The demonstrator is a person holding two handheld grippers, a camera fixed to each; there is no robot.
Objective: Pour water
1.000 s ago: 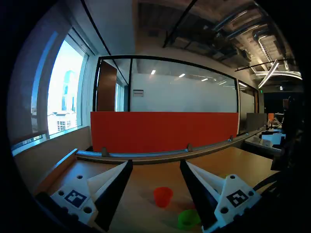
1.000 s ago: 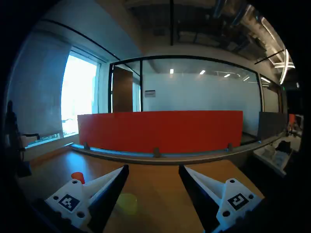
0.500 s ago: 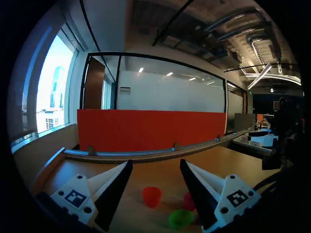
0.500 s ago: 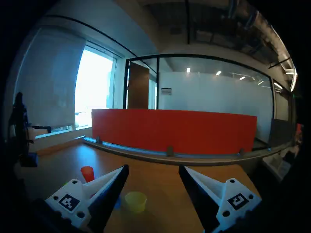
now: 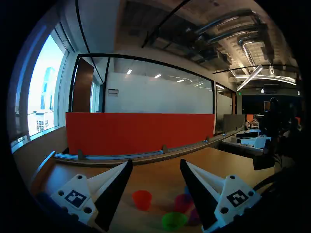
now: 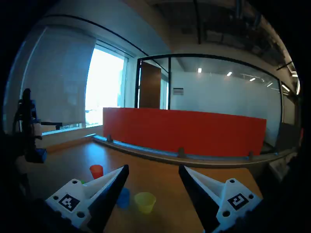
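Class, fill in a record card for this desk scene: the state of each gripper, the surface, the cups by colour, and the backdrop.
grippers: left gripper open, empty; right gripper open, empty
surface: wooden desk
cups, left gripper view: red cup, pink cup, green cup
cups, right gripper view: yellow cup beside blue cup
backdrop: orange partition along the desk's far edge, glass wall behind it

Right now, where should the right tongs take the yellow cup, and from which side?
Probably across its side wall just under the rim, coming level from the near side. The yellow cup stands upright, mouth up, ahead of the open right tongs; a blue cup stands close beside it, so mind that gap.
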